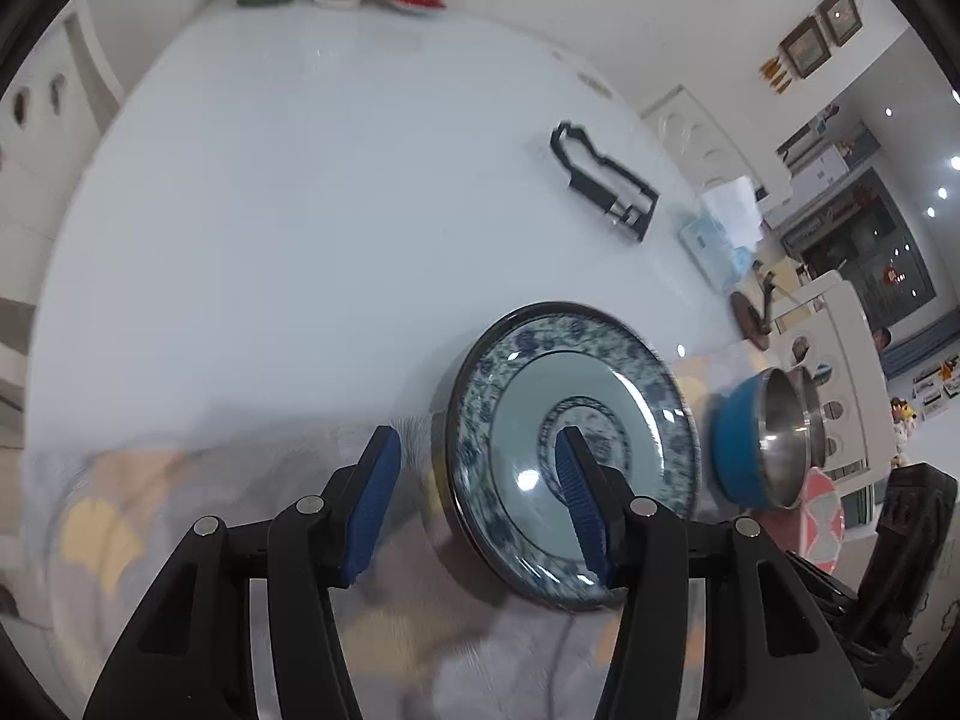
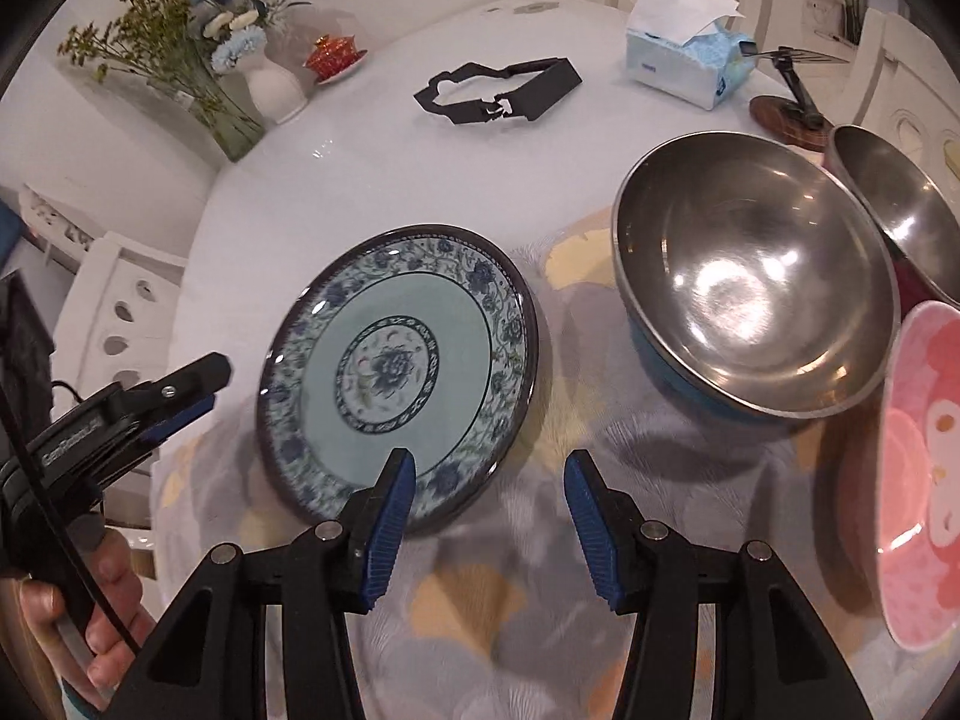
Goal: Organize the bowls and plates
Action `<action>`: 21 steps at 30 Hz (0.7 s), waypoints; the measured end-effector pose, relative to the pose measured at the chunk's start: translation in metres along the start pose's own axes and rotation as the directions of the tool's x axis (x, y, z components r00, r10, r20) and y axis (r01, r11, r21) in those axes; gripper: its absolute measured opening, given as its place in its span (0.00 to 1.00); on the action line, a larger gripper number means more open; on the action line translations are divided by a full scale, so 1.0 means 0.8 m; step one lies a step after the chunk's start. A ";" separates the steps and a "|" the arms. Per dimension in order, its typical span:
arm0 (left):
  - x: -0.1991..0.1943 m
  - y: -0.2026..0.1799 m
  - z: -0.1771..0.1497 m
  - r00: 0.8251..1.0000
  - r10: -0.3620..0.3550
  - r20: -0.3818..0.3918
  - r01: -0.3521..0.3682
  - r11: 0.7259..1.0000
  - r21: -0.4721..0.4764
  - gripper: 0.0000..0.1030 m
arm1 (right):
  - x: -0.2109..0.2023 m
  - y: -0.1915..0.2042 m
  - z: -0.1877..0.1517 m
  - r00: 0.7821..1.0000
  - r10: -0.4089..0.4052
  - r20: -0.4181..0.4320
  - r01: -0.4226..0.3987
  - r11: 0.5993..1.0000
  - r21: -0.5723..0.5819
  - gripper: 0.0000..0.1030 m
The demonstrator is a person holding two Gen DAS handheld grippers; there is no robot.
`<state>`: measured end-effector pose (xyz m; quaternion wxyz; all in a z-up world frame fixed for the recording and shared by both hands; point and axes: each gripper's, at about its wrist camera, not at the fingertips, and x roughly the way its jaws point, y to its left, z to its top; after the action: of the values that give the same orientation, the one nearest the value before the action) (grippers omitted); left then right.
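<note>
A blue-and-white patterned plate (image 2: 390, 360) lies flat on a patterned cloth (image 2: 528, 600) at the near edge of the round white table (image 2: 360, 180). My right gripper (image 2: 489, 474) hangs open over the plate's near right rim, and its pads do not press on it. My left gripper (image 2: 210, 387) comes in from the left, just apart from the plate's left rim. In the left wrist view the left gripper (image 1: 477, 456) is open, with the plate (image 1: 600, 372) partly behind its right finger. A steel bowl with a blue outside (image 2: 750, 276) stands right of the plate.
A second steel bowl (image 2: 900, 210) and a pink plate (image 2: 924, 468) sit at the right edge. Farther back are a black frame-like object (image 2: 498, 90), a tissue box (image 2: 678, 60), a vase of flowers (image 2: 276, 90) and a red lidded cup (image 2: 333, 54). White chairs ring the table.
</note>
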<state>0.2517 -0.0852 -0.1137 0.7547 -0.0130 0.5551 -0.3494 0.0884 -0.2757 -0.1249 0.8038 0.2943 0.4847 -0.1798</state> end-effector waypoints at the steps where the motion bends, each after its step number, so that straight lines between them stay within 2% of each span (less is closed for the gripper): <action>1: 0.007 0.002 0.003 1.000 -0.001 -0.007 0.001 1.000 0.002 0.47 | 0.006 0.000 0.001 1.000 -0.006 0.001 0.006 1.000 -0.002 0.49; 7: 0.045 0.012 0.015 0.999 0.015 -0.042 -0.015 1.000 0.004 0.43 | 0.030 -0.003 0.011 1.000 -0.022 0.010 0.021 1.000 0.008 0.48; 16: 0.068 0.006 0.028 0.999 -0.027 -0.046 0.028 0.999 0.038 0.21 | 0.048 -0.003 0.021 1.000 0.001 0.017 -0.001 1.000 0.004 0.24; 21: 0.059 -0.005 0.021 1.000 0.000 -0.024 0.002 0.995 0.098 0.20 | 0.049 -0.003 0.023 1.000 0.010 0.016 -0.009 0.999 -0.033 0.24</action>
<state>0.2704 -0.1203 -0.1447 0.7477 0.0278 0.5462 -0.3765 0.1177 -0.2895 -0.1540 0.8133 0.2818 0.4797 -0.1703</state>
